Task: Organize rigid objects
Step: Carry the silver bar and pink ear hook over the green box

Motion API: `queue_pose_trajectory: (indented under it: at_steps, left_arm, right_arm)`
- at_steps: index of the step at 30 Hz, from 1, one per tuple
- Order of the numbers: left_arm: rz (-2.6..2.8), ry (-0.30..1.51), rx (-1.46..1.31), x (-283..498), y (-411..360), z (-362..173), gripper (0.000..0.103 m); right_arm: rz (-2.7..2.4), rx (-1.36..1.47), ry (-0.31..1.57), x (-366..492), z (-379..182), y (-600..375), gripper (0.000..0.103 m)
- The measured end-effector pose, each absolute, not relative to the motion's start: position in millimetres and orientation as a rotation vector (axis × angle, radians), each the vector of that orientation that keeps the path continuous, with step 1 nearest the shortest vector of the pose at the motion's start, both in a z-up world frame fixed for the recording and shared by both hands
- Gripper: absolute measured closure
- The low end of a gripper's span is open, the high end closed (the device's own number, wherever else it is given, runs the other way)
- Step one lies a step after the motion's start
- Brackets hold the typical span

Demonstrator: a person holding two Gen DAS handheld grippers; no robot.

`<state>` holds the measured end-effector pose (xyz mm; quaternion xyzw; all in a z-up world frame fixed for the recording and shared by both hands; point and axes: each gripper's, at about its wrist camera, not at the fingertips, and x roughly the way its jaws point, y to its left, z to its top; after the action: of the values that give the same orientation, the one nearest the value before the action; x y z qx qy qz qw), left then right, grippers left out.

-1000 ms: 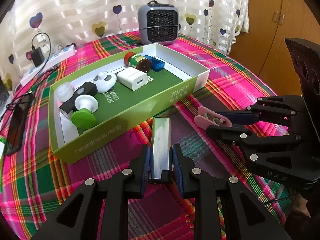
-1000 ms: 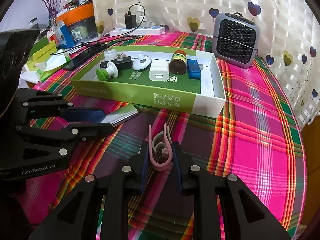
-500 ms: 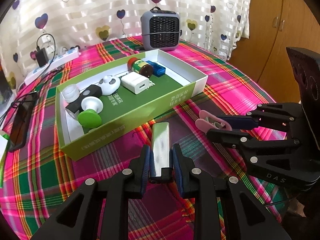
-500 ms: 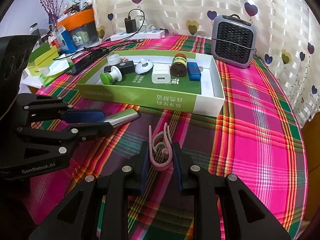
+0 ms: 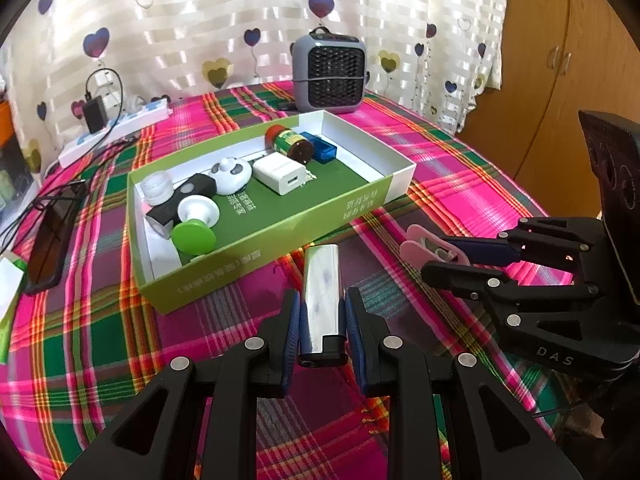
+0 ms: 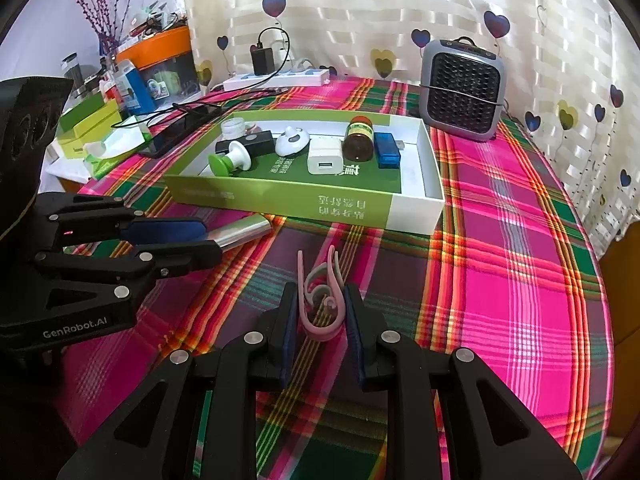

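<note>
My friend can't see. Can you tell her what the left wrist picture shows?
The left tool grips a shiny silver bar just in front of a green box of small items on a plaid tablecloth. On the right, the right tool holds a pink clip.

Plaid cloth [image 5: 460, 184] on the surface, hot pink crossed with green, purple and thin yellow-orange lines. Box [image 5: 280, 224] lime green outside with a white end, dark green floor with white lettering. Inside: white charger [image 5: 282, 174], brown bottle [image 5: 290, 145] with red cap and green label, blue stick [image 5: 320, 148], white panda-faced piece [image 5: 230, 176], green-and-white knob [image 5: 194, 236]. Left tongs [image 5: 322, 316] black with blue pads, around a silver lighter [image 5: 322, 292]. Right tongs [image 6: 320, 316] black too, pads blue, on a pale pink clip [image 6: 320, 300]. Grey heater [image 6: 462, 88], black grille. Cream striped curtain [image 6: 360, 0] with navy and gold hearts
</note>
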<state>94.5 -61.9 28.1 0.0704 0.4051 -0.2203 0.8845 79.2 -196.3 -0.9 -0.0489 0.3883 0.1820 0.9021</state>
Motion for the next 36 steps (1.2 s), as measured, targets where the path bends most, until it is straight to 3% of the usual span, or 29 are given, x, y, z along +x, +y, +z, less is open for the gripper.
queue_pose_trajectory:
  at_steps: [36]
  left_arm:
    - [-0.352,0.785,0.024,163,-39,49,0.081]
  right_arm:
    - [0.285,-0.033,0.741,141,30,-208,0.079]
